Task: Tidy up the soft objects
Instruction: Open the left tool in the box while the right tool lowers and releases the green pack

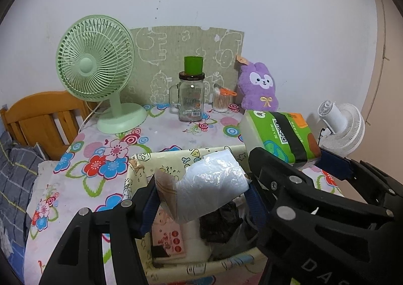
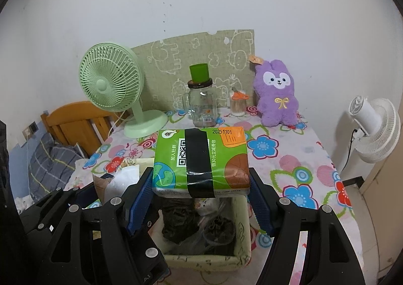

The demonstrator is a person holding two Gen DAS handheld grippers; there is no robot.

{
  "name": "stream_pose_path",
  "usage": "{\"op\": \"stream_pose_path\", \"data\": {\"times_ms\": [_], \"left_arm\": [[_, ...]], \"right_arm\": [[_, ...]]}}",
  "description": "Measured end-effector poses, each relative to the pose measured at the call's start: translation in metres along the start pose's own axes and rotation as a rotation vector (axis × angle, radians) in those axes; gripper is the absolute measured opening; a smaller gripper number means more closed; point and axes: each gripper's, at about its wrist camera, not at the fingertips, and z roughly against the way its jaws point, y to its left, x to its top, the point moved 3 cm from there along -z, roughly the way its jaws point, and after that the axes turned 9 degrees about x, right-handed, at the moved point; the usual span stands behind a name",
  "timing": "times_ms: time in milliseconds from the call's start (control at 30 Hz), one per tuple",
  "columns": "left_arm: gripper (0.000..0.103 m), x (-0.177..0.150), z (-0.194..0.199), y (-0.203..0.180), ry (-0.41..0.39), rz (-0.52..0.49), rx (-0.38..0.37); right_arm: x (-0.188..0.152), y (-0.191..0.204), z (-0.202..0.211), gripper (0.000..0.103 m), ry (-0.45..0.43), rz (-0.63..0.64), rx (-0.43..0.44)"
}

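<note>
Below both tongs, fabric bin (image 2: 243, 229) — dark pouches (image 2: 178, 222), plastic-wrapped packs (image 1: 211, 184).

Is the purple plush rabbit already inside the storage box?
No, the purple plush rabbit sits upright on the table by the wall, far behind the storage box.

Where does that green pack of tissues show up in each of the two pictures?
Left wrist view: tissue pack at right of centre, clamped by the right gripper above the fabric bin.
Right wrist view: tissue pack dead centre, between the blue fingers.
Shared landmark: purple plush bunny at the wall.
</note>
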Motion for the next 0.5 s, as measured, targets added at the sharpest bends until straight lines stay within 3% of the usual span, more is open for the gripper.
{"op": "stream_pose_path", "data": {"times_ms": [500], "left_arm": [[0.086, -0.011, -0.025, 0.01, 0.051, -0.001, 0.01]], "right_arm": [[-0.009, -0.009, -0.031, 0.073, 0.048, -0.004, 0.008]]}}
